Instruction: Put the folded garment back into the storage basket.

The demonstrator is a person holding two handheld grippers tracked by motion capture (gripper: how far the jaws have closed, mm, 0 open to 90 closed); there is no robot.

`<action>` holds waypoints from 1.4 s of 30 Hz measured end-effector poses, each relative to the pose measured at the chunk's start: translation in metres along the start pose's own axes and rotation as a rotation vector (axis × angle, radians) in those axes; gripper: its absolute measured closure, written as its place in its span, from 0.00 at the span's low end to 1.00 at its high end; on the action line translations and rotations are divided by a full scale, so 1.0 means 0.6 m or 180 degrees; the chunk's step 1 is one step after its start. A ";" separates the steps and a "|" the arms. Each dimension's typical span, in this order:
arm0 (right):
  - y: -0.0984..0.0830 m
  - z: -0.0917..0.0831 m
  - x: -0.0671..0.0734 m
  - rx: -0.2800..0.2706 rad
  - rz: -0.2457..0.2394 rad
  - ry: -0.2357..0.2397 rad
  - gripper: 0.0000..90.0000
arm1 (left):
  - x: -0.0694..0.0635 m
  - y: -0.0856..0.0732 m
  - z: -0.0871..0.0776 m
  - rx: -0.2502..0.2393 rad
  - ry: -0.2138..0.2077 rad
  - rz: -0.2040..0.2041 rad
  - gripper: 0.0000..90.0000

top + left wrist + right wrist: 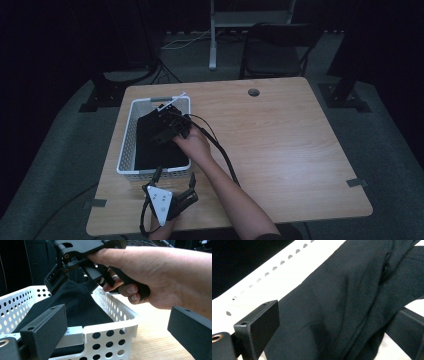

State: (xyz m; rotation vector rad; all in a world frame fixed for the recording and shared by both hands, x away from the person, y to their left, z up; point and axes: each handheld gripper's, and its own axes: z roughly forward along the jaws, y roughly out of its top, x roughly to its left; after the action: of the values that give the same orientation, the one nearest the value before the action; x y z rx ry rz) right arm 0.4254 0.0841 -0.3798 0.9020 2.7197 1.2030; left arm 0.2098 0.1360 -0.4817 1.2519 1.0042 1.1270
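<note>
A white perforated basket [126, 145] stands on the left part of the wooden table [280, 140] and holds a black cloth [155, 152]. My right gripper [161, 134] reaches into the basket from the right and hangs over the cloth. In the right gripper view its jaws [332, 322] stand wide apart, with the black cloth [342, 302] lying loose between them and the basket wall [274, 282] behind. My left gripper [174, 179] rests near the table's front edge, open, just outside the basket's near wall [110, 337]. The left gripper view shows the cloth [77, 305] draped up toward the right gripper [56, 278].
A thin white strip [172, 101] lies across the basket's far rim. The tabletop has a round cable hole [253, 92] at the back and a tape patch [356, 182] at its right edge. A dark chair [277, 47] stands behind the table. A black cable [225, 157] trails along the right forearm.
</note>
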 end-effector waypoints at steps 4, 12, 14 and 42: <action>0.002 -0.010 0.004 -0.0026 -0.0026 -0.0068 0.04 | 0.000 0.000 0.000 0.0002 0.0000 -0.0001 0.04; 0.000 -0.020 0.021 -0.0229 -0.0241 0.0086 0.04 | 0.000 0.000 0.000 0.0005 0.0000 0.0007 0.04; -0.005 -0.020 0.021 -0.0344 -0.0276 0.0144 0.04 | 0.000 0.000 0.000 0.0006 0.0000 0.0007 0.04; -0.042 -0.058 0.010 -0.0987 -0.0539 0.0330 0.03 | 0.000 0.000 0.000 0.0004 -0.0004 0.0005 0.04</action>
State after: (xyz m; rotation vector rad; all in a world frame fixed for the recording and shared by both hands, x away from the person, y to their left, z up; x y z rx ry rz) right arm 0.3992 0.0504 -0.3718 0.5760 2.5167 1.6121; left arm 0.2097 0.1361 -0.4817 1.2546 1.0034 1.1268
